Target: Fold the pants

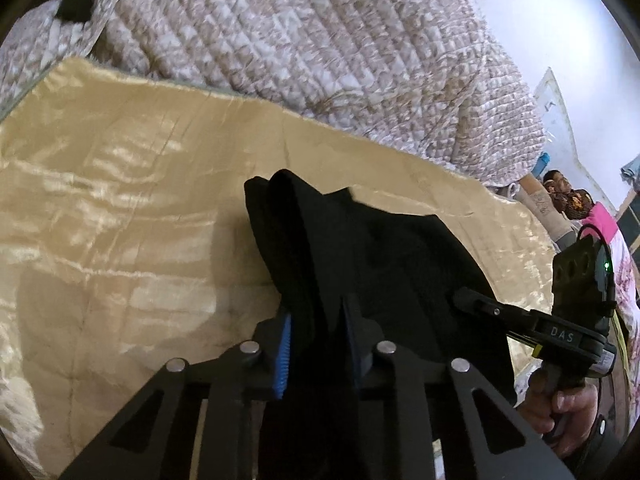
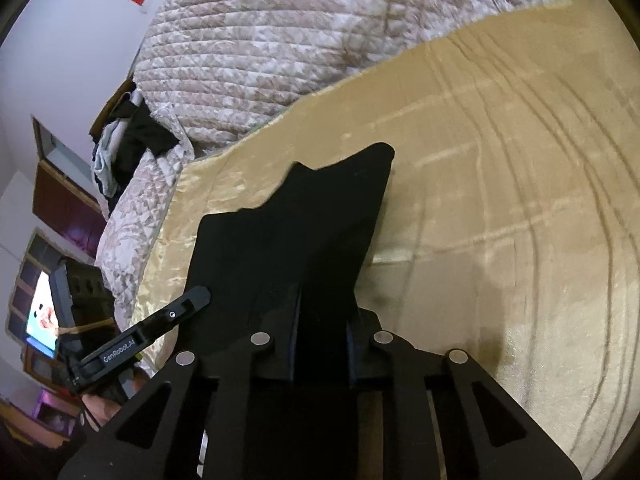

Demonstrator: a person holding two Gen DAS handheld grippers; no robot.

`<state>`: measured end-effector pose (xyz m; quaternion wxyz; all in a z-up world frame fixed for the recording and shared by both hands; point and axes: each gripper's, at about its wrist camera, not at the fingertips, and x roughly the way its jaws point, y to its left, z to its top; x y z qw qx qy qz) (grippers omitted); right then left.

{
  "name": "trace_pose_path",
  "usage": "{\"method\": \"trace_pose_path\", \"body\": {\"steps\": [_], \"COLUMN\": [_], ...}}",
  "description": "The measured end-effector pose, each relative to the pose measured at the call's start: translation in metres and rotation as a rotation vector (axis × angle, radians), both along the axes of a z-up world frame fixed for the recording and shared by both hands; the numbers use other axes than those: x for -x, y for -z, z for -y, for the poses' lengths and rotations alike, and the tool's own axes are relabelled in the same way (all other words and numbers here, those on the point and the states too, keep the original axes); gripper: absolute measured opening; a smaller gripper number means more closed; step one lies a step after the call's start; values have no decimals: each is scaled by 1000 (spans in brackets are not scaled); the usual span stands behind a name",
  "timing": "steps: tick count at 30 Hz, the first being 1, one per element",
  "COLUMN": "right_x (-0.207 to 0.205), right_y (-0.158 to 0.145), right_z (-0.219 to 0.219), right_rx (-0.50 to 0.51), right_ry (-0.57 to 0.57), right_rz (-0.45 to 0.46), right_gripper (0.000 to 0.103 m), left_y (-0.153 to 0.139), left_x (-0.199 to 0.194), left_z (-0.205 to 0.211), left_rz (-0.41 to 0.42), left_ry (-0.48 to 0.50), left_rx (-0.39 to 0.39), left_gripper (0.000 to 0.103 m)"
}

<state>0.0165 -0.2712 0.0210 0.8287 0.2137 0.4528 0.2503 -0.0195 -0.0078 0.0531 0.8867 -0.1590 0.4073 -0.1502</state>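
Black pants (image 1: 360, 248) between two grippers' fingers (image 1: 282, 352)

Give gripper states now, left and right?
Left gripper: shut on the black fabric pants.
Right gripper: shut on the same pants, over the shiny gold bedspread.

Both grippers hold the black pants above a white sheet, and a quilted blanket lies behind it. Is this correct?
Not quite: the sheet is shiny gold, not white, as the right wrist view shows. Both the left gripper and the right gripper do grip the black pants, with the quilted blanket behind.
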Motion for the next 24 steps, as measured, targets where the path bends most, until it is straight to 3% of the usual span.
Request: {"method": "trace_pose_path", "body": {"steps": [7, 13, 19, 23, 24], "right_x": [-12, -56, -102, -127, -130], "right_y": [-34, -46, -33, -5, 3], "right_z": [-28, -52, -69, -75, -73], "right_rx": [6, 17, 15, 87, 120], "right_ry": [-44, -73, -84, -84, -63], "right_rz": [60, 70, 57, 11, -17], "right_gripper": [17, 17, 17, 19, 25], "left_y": [-30, -33, -4, 24, 25], "left_x": [-29, -79, -119, -129, -128], "left_z": [-5, -29, -50, -66, -69], "left_rz": [29, 33, 23, -56, -59], "left_ry": [12, -1, -19, -63, -63], "left_rx": [-51, -86, -96, -90, -82], "left_gripper": [22, 23, 24, 39, 40]}}
